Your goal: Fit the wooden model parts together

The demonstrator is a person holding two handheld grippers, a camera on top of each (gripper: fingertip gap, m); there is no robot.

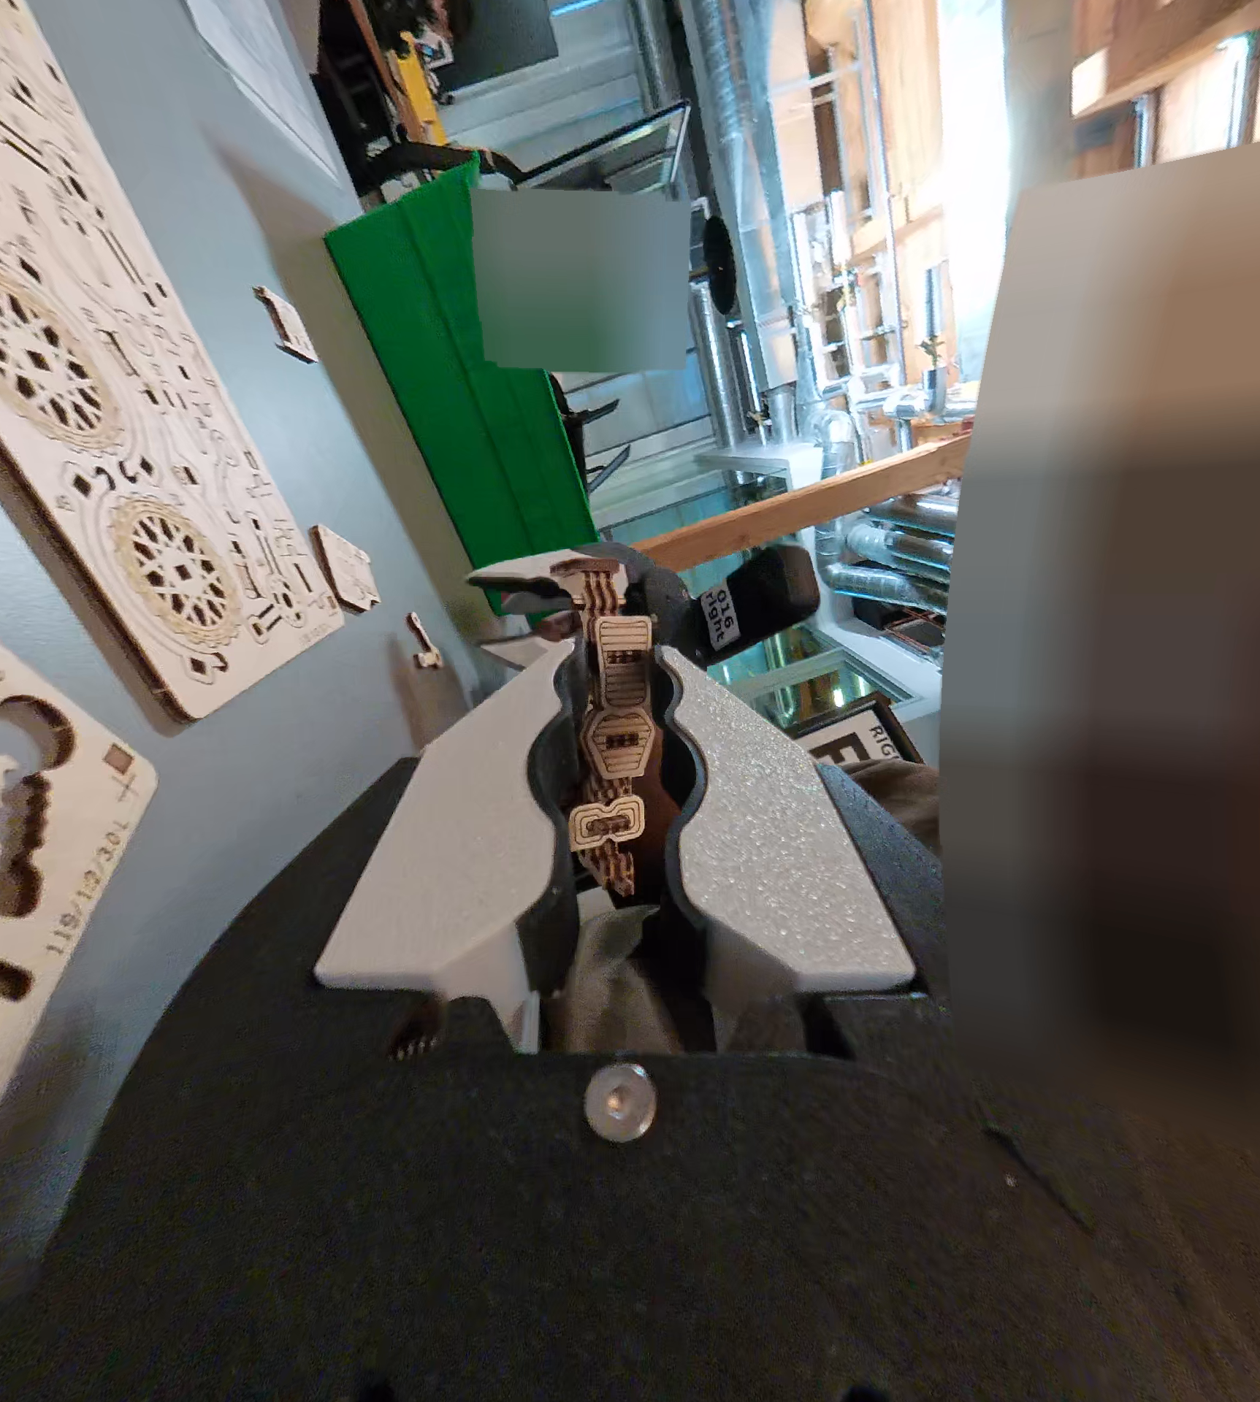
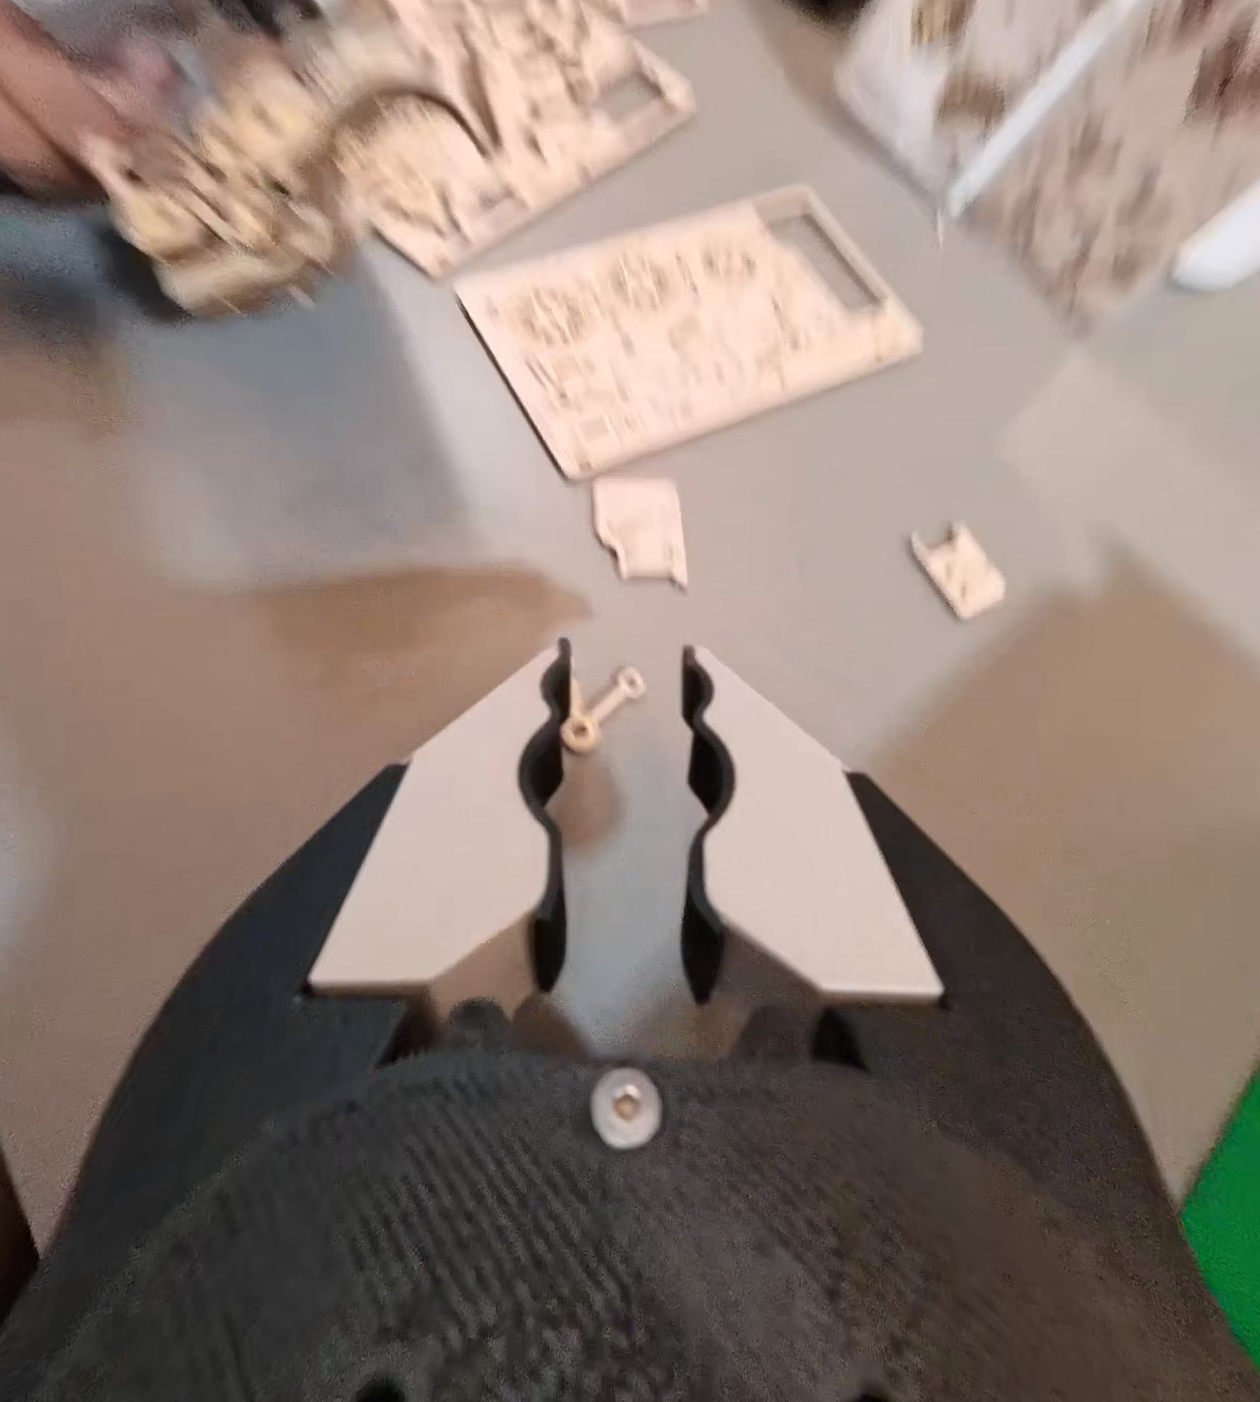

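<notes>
My left gripper point(image 1: 615, 667) is shut on a layered wooden model assembly point(image 1: 615, 728) and holds it edge-on, up off the table. The other gripper point(image 1: 657, 607) shows just beyond the assembly's far end. My right gripper point(image 2: 623, 660) is open and empty above the grey table point(image 2: 232, 683). A small key-shaped wooden part point(image 2: 604, 709) lies on the table between its fingertips, close to the left finger. The right wrist view is blurred by motion. A blurred wooden model point(image 2: 232, 167) with a hand shows at its top left.
Laser-cut wooden part sheets lie on the table point(image 1: 80, 394) point(image 1: 12, 872) point(image 2: 687, 326). Loose cut pieces lie near them point(image 2: 642, 531) point(image 2: 959, 573) point(image 1: 344, 569) point(image 1: 425, 645). A green surface point(image 1: 460, 394) borders the table edge. A grey panel point(image 1: 1143, 531) stands at right. Across from one pair of fingers to the other is roughly 15 cm.
</notes>
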